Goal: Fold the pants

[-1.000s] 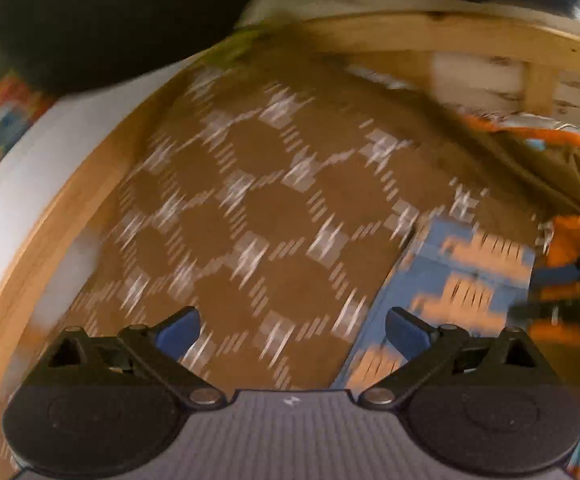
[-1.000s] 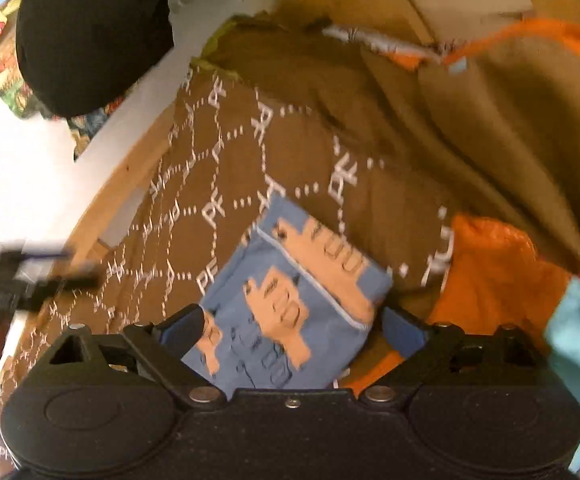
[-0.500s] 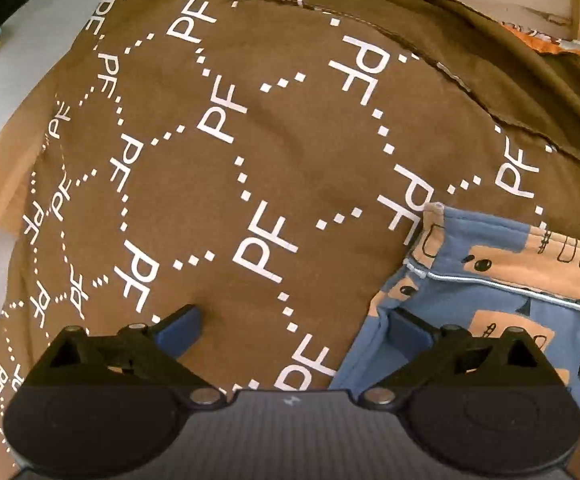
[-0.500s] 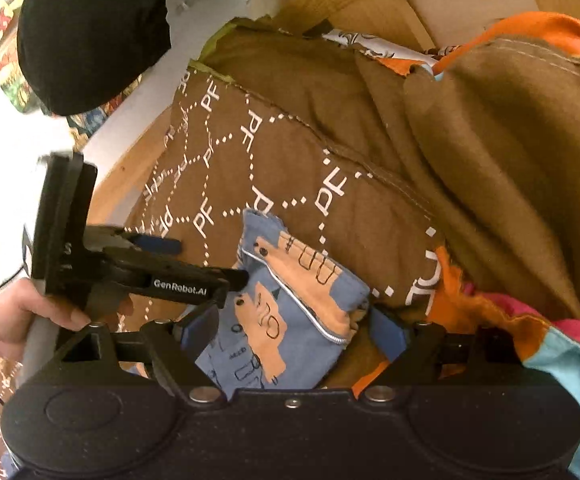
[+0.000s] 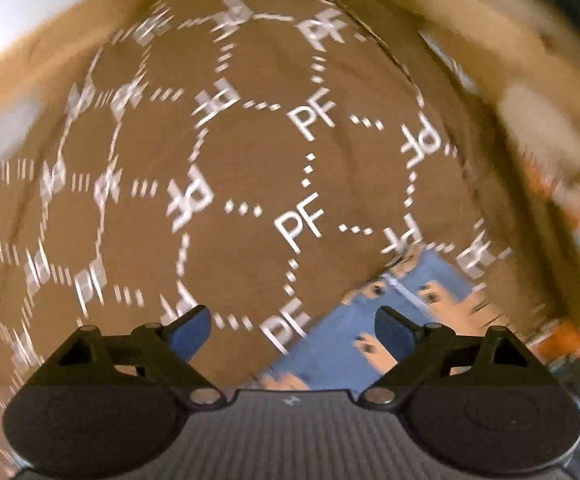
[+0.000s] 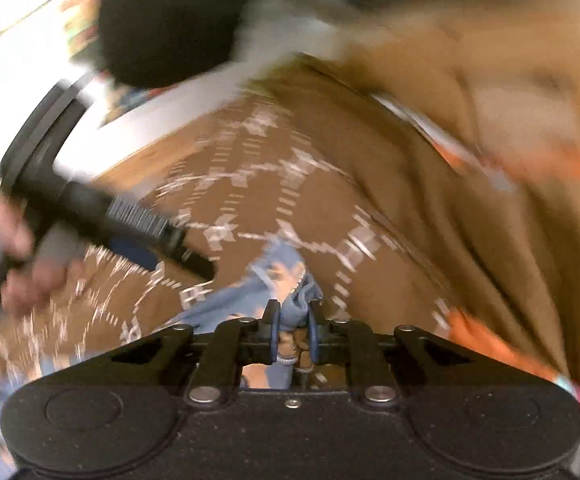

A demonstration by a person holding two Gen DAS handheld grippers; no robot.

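Right claw (image 6: 293, 334) closing, blue printed pants (image 6: 285, 280) bunched between its pads: the pickup step is on. Left claw (image 5: 294, 330) spread wide but narrowing, nothing gripped, the pants (image 5: 370, 340) at its four o'clock on the brown patterned cover (image 5: 249, 152). Next, I'd say: left claw needs an edge, then both spread the pants flat.

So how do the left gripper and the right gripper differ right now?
The left gripper has jaws wide apart, beginning to close, with nothing pinched; the right gripper has jaws closing narrowly on the blue pants. The left hangs over the brown PF cloth; the right has pants fabric bunched between its pads. Both are black with blue pads.
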